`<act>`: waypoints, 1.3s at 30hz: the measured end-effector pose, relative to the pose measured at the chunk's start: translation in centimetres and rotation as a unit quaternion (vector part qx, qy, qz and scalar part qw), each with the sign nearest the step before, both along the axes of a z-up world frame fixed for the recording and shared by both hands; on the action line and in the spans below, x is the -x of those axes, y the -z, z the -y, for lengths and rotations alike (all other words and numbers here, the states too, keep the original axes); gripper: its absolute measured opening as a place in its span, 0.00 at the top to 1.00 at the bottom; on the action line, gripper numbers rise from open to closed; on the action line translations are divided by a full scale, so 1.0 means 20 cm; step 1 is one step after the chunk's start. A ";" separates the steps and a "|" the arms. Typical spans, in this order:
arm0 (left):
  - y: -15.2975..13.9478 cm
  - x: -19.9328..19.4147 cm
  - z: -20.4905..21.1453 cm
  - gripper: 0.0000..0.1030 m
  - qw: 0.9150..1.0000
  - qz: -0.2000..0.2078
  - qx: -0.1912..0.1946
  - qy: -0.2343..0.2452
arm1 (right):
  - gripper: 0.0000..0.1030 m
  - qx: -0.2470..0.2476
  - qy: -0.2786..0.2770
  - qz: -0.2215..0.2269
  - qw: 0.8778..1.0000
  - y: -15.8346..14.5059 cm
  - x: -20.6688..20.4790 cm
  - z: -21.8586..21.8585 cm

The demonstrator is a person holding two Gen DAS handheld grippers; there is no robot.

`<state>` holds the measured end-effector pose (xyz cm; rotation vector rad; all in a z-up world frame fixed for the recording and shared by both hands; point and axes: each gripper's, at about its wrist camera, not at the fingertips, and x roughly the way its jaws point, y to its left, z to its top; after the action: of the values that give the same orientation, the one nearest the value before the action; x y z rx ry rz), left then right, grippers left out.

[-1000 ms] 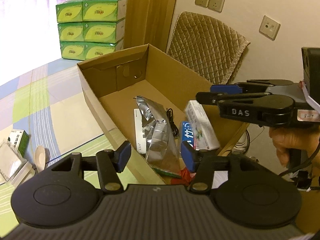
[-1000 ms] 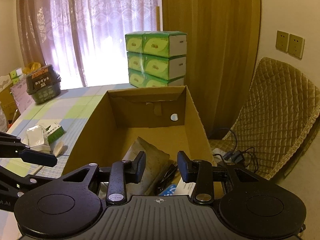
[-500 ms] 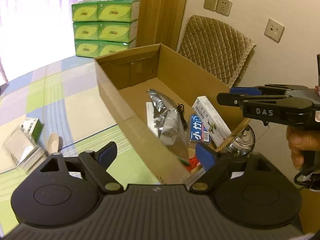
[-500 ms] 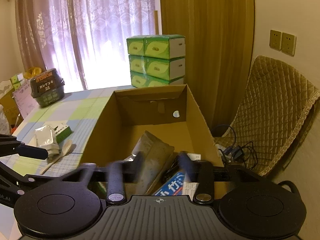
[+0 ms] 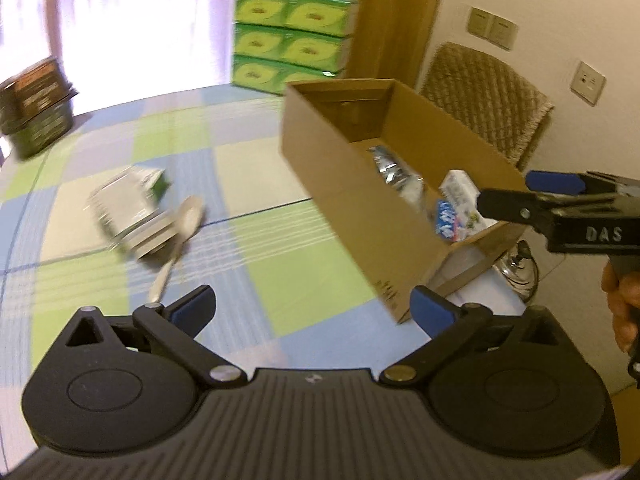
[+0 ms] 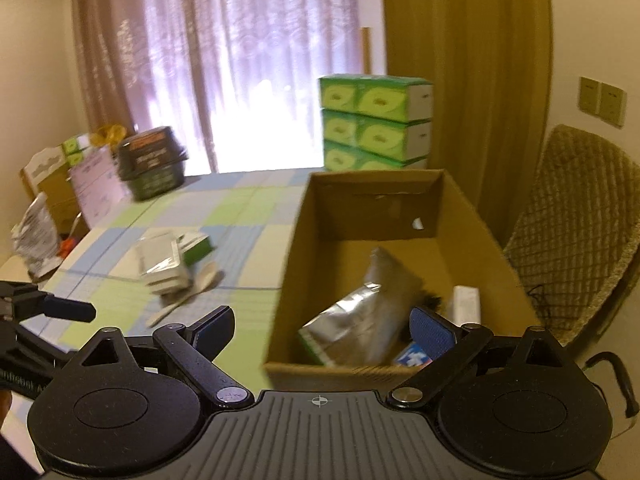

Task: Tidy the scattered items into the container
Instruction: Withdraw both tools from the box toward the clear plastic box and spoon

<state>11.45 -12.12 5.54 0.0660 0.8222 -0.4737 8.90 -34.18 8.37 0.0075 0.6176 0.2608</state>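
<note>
Jaws of both the left gripper (image 5: 312, 310) and right gripper (image 6: 322, 330) gape wide, empty. Pale wooden spoon (image 5: 180, 240) lies left of centre, handle toward the left gripper, the nearer; brown cardboard box (image 5: 360, 216) sits right.

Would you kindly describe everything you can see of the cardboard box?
The cardboard box is a plain brown corrugated carton, open-topped, standing upright on the checked tablecloth at the table's edge beside a quilted chair. Its far wall has a small hole. Inside lie a crumpled silver foil bag, a white carton and a blue packet. Neither gripper touches it.
</note>
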 end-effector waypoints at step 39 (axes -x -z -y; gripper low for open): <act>0.16 -0.02 -0.74 0.01 0.992 -0.031 -0.004 -0.124 | 0.04 0.034 -0.138 -0.052 0.988 0.23 -0.15 -0.71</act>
<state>11.79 2.76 2.26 -0.0433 0.8801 -0.2383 11.96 -20.02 3.69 -0.1309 0.7321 0.5098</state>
